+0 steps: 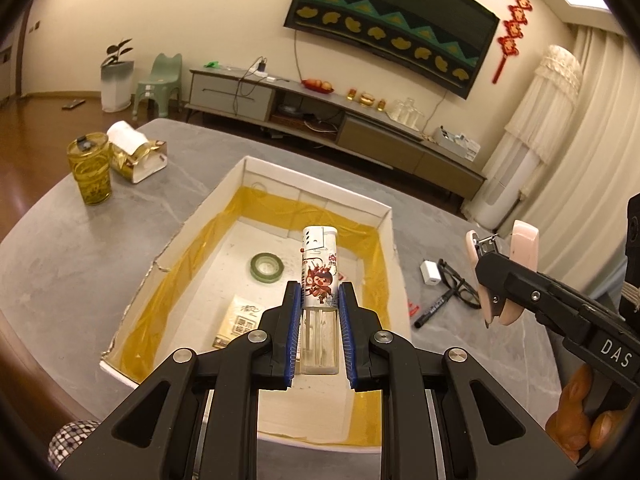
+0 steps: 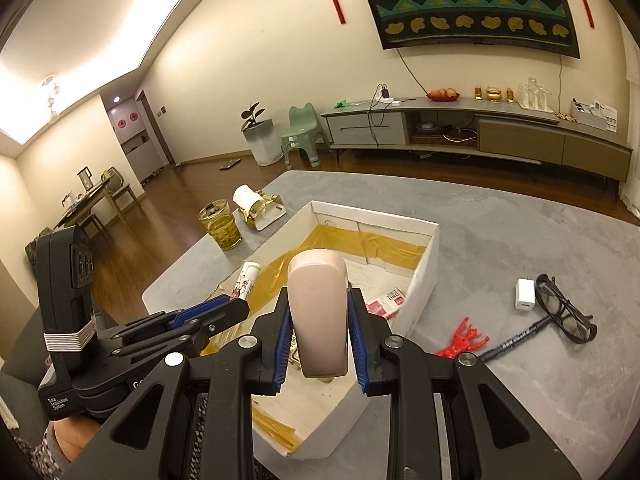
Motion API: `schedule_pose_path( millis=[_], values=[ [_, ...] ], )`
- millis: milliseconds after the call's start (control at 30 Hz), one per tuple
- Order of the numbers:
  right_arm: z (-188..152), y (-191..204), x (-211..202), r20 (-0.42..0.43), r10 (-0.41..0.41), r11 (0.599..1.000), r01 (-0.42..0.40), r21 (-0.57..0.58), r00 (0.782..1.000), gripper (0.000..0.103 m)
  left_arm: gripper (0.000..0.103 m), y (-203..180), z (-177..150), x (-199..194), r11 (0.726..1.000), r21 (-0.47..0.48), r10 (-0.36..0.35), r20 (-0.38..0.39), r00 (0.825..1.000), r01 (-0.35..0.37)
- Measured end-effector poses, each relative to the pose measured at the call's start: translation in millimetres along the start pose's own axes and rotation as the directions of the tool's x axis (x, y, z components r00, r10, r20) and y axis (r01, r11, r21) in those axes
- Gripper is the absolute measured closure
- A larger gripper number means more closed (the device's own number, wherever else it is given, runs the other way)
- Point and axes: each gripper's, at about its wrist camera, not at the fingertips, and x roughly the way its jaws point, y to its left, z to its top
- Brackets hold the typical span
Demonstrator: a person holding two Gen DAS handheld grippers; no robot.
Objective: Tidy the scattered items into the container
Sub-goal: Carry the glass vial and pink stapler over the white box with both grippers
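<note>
On the far left of the grey tabletop (image 1: pixel 60 248), a yellow-patterned glass (image 1: pixel 89 172) is standing, with a gold-and-white box (image 1: pixel 138 162) carrying a white paper roll (image 1: pixel 126 133) sitting just beside it on the right. In the middle, the white container (image 1: pixel 386 248), an open box lined with yellow tape, is lying on the tabletop. Inside it, a green tape roll (image 1: pixel 266 267) and a printed packet (image 1: pixel 242 316) are resting on the floor of the box.

The left hand-held gripper (image 1: pixel 319 300) is hovering over the container, its blue-padded fingers closing on the clear lower body of a lighter (image 1: pixel 319 276) with a cartoon print; the lighter is pointing forward, away from the camera, above the box interior. In the right wrist view the same lighter (image 2: pixel 246 286) is showing over the near-left edge of the container (image 2: pixel 424 280).

The right hand-held gripper (image 2: pixel 318 332) is clamping a pink stapler (image 2: pixel 318 312) between its pads, holding it above the near right part of the box; from the left wrist view the stapler (image 1: pixel 500 268) is hanging just right of the container's right wall.

Right of the container, a red plastic piece (image 2: pixel 464 338), a black marker (image 2: pixel 516 340), a white charger plug (image 2: pixel 525 293) and black glasses (image 2: pixel 564 312) are lying close together on the tabletop, outside the box.
</note>
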Motion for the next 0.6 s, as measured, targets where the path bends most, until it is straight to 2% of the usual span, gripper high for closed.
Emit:
schedule_pose_path(
  millis=[367, 600],
  values=[
    [11.5, 15.6, 29.0, -0.069, -0.026, 0.999, 0.023, -0.045, 0.997, 0.075, 0.084, 46.8, 7.9, 6.2, 0.995, -0.102, 0.009, -0.011, 1.000, -0.010],
    [22.2, 19.6, 40.9, -0.098, -0.042, 0.997, 0.036, -0.069, 0.994, 0.075, 0.084, 58.4, 13.7, 8.9, 0.992, -0.126, 0.000, -0.014, 1.000, -0.002]
  ],
)
